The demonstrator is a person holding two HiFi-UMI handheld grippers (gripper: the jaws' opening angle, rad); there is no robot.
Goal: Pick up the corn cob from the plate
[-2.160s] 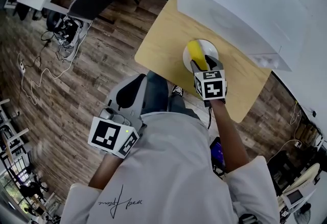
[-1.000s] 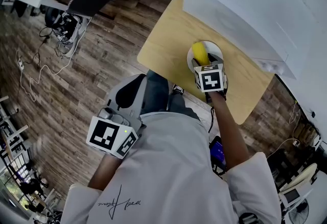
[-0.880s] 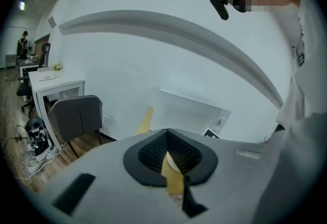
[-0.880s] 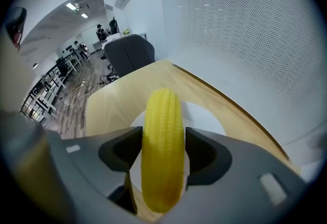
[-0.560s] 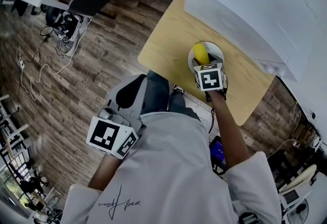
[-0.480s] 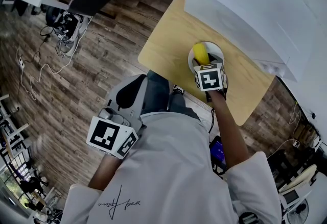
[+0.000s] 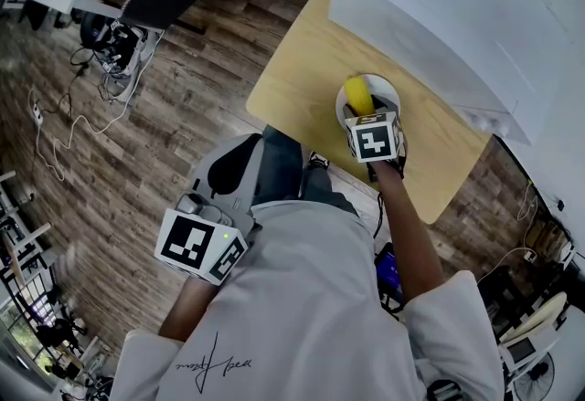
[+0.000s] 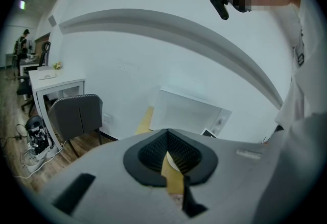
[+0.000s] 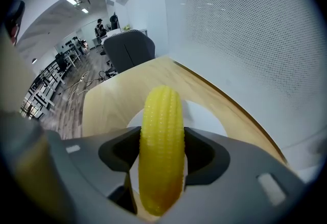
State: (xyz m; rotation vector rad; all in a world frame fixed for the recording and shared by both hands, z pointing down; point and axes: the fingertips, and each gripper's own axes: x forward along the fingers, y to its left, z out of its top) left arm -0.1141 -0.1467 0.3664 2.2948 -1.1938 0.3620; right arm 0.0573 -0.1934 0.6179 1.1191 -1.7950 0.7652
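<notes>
Two grippers are showing, and only one is working. The right gripper (image 7: 368,116) is reaching out over the wooden surface (image 7: 302,70) and pinching the corn cob (image 9: 162,136) across its width, one dark pad pressing on each side of the kernels. I am reading that sideways bite as deliberate, because the cob is round and would likely be rolling away from a looser hold.

The cob is sitting over the white plate (image 7: 390,90), its long axis pointing away from the gripper and its far end jutting beyond the jaws. From these views I cannot tell whether it is already clearing the plate or resting on it.

The left gripper (image 7: 203,242) is hanging low beside the person's body, well apart from the surface. Its pads are pressed nearly together with nothing between them, so I am judging it parked out of the way.

I am thinking the next move is calling for a straight lift, keeping the squeeze firm so the cob is not twisting.
</notes>
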